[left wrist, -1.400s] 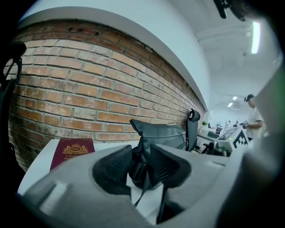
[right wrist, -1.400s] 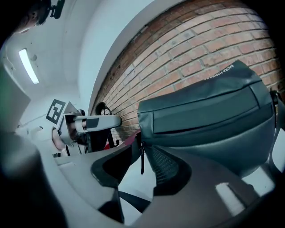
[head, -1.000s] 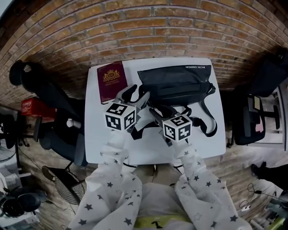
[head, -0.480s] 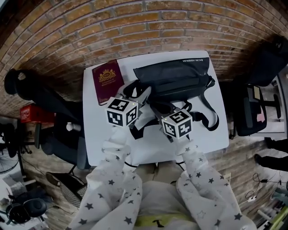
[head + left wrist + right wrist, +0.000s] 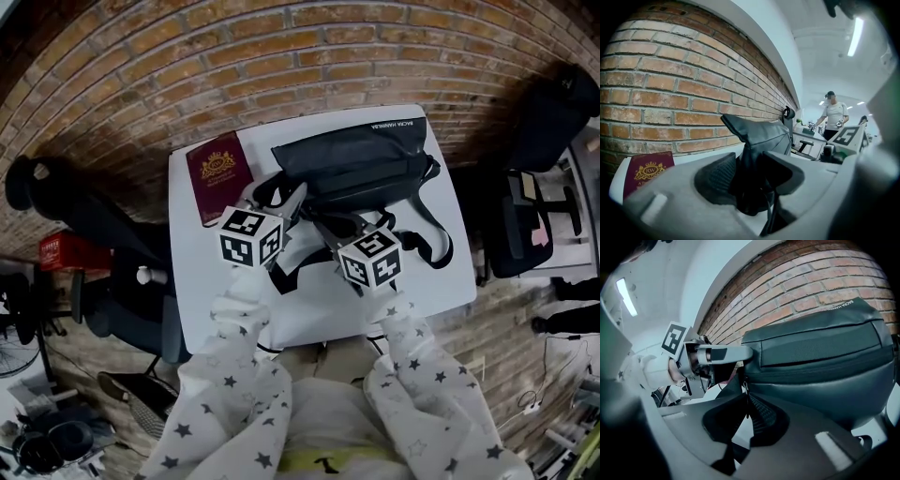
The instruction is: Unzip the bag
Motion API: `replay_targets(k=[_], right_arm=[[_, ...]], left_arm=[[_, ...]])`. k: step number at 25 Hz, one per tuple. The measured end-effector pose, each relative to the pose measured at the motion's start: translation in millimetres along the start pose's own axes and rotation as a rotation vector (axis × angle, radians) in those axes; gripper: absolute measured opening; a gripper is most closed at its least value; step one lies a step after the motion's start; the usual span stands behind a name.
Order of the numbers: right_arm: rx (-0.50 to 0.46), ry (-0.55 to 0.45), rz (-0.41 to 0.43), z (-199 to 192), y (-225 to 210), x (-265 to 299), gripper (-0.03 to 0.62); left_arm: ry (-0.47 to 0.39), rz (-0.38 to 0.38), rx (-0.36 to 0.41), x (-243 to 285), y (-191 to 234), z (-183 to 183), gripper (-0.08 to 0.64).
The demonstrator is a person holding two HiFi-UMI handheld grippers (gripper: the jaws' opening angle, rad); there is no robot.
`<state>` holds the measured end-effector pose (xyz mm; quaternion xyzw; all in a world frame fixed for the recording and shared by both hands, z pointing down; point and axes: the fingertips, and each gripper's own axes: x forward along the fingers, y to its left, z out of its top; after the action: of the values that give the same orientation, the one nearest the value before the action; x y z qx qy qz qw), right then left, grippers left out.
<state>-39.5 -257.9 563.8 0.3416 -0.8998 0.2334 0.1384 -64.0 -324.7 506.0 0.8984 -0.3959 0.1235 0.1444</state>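
Note:
A black bag (image 5: 361, 164) lies across the far half of the white table (image 5: 319, 309), its strap (image 5: 436, 239) looping to the right. My left gripper (image 5: 292, 201) is at the bag's left end. Its jaws have just been closing, and the bag's end fabric (image 5: 759, 136) fills the gap between the pads of that gripper (image 5: 745, 180). My right gripper (image 5: 323, 227) sits just right of it. Its jaws have just closed, nearly together, on the thin zipper pull (image 5: 746, 399) hanging at the bag's (image 5: 820, 357) front seam.
A maroon passport (image 5: 215, 175) lies on the table left of the bag. A brick wall runs behind the table. Black office chairs stand at the left (image 5: 103, 216) and right (image 5: 544, 131). A person (image 5: 834, 115) stands far off in the room.
Both grippers stay at the bag's left end while the head view shifts slightly. The bag has not moved on the table.

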Motion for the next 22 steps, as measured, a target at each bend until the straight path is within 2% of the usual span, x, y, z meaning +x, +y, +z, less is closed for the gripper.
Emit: replay_targets(k=[7, 22], right_arm=[[-0.055, 0.035, -0.014, 0.4, -3.3, -1.8, 0.018], [-0.091, 0.092, 0.054, 4.7, -15.9, -16.9, 0.018]], left_arm=[[0.005, -0.002, 0.014, -2.4, 2.2, -4.4, 0.176], [-0.003, 0.023, 0.015, -3.1, -4.7, -3.5, 0.173]])
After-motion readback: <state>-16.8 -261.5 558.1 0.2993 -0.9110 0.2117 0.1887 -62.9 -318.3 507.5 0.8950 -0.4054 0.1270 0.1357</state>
